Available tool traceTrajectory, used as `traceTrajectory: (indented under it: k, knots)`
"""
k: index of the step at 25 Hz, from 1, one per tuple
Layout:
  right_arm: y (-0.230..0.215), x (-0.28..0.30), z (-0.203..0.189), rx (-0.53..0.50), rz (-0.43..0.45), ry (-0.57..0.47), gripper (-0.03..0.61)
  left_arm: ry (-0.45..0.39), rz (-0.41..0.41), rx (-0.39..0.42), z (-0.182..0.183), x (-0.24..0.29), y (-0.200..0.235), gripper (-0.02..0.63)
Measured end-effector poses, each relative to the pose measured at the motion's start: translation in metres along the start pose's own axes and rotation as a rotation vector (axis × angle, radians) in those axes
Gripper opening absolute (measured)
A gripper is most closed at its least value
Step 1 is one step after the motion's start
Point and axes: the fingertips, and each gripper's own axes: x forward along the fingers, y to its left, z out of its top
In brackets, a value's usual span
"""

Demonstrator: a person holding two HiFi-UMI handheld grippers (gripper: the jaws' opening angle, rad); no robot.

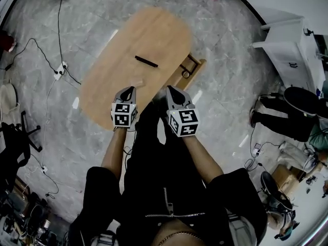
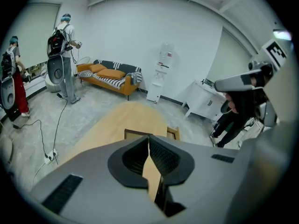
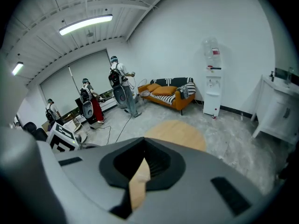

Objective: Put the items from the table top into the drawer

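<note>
A thin black stick-like item (image 1: 146, 61) lies alone on the oval wooden table (image 1: 118, 86). In the left gripper view the stick (image 2: 136, 130) shows just beyond the jaws. At the table's right side a wooden drawer (image 1: 190, 69) stands pulled out, with a small round thing inside it. My left gripper (image 1: 130, 88) hovers over the table's near edge, short of the black stick, with its jaws shut and empty (image 2: 149, 137). My right gripper (image 1: 170, 89) is beside it near the table's near right edge, its jaws also shut on nothing (image 3: 143, 157).
Cables and a power strip (image 1: 60, 70) run over the grey floor left of the table. A dark chair (image 1: 15, 137) stands at the far left, a white cabinet (image 1: 289, 55) at the right with a person (image 1: 287, 114) below it. An orange sofa (image 2: 110, 76) and people with gear (image 2: 63, 55) are farther off.
</note>
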Motion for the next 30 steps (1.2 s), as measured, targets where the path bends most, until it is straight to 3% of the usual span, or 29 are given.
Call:
traceTrajectory:
  k: [7, 10, 19, 25, 30]
  knots:
    - [-0.010, 0.032, -0.019, -0.096, 0.038, 0.036, 0.011, 0.030, -0.001, 0.015, -0.034, 0.040, 0.027, 0.028]
    - [-0.016, 0.045, -0.031, -0.106, 0.051, 0.061, 0.011, 0.056, -0.008, -0.023, -0.050, 0.057, 0.039, 0.092]
    - [-0.039, 0.080, -0.070, -0.089, 0.047, 0.085, 0.011, 0.105, -0.010, -0.016, -0.110, 0.120, 0.075, 0.100]
    - [-0.046, 0.098, -0.114, -0.001, 0.033, 0.113, 0.011, 0.105, -0.078, -0.032, -0.144, 0.148, 0.086, 0.100]
    - [-0.044, 0.111, -0.146, -0.044, 0.050, 0.121, 0.011, 0.091, -0.143, -0.086, -0.162, 0.158, 0.087, 0.100]
